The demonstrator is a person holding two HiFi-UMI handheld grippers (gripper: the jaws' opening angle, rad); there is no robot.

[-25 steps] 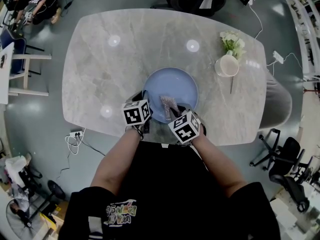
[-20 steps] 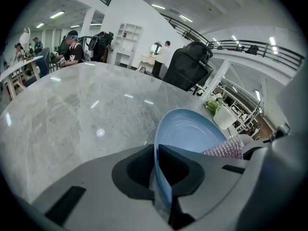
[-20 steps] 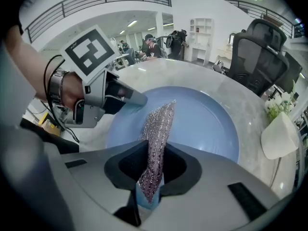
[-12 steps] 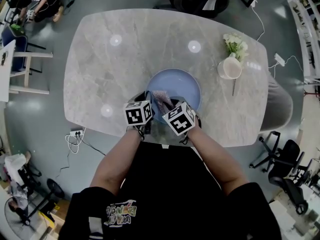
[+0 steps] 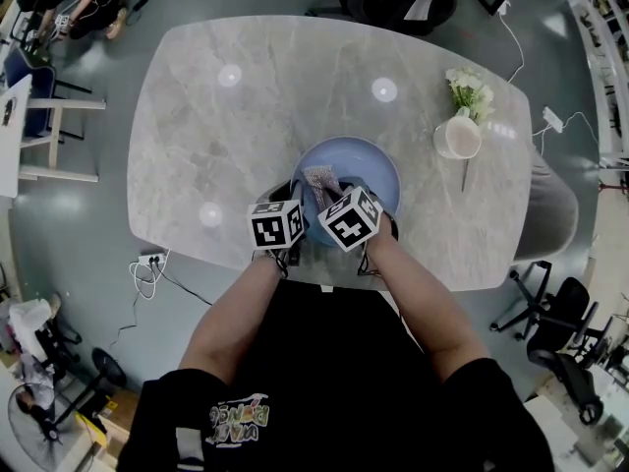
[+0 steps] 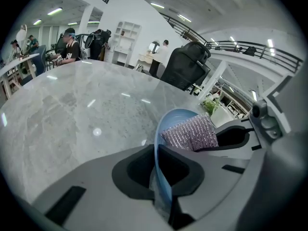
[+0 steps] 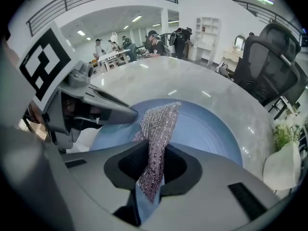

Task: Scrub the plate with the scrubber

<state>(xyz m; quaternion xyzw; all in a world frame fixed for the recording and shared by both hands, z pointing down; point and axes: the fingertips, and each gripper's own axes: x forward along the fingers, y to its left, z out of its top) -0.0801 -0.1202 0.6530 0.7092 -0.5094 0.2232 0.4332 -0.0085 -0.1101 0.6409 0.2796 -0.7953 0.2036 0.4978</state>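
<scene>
Left gripper [image 6: 161,174] is clamped on the rim of the plate [image 5: 378,170] at about its 8 o'clock, and the plate sits near the 6 o'clock edge of the table [image 5: 226,136]. Right gripper [image 7: 151,172] is closed on the lower end of the scrubber [image 7: 160,121]. The pad's long axis runs 6-to-12 out of the jaws, with its free end over the plate's 9 o'clock half. Judgement: the right hand does the scrubbing, and most of the plate's face lies toward 2–3 o'clock from the pad.

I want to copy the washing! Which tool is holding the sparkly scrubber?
The right tool pinches the scrubber; the left tool grips the rim of the blue plate instead.
</scene>
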